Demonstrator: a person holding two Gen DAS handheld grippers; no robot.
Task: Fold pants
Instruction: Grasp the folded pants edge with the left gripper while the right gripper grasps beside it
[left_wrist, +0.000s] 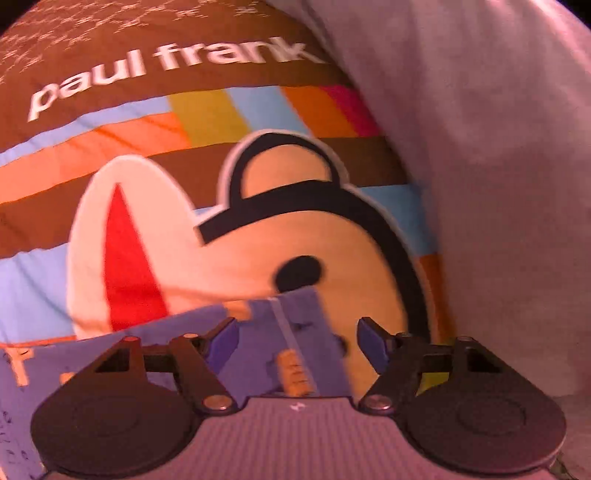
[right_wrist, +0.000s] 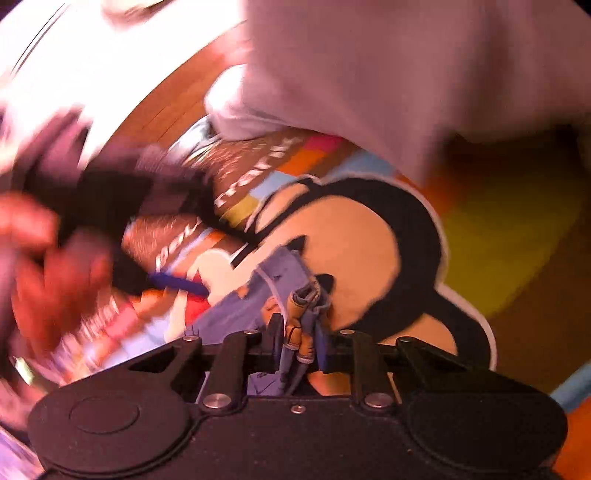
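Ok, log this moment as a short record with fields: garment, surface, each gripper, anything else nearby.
garment: blue pants, small, with orange trim, lying bunched on the cover
surface: printed cover with cartoon monkey face and white lettering
left gripper: open, fingers either side of the pants edge, not pressing
right gripper: shut on a bunched fold of the pants
nearby: pale pink cloth lying beside the cover
view quality: right wrist view blurred at left
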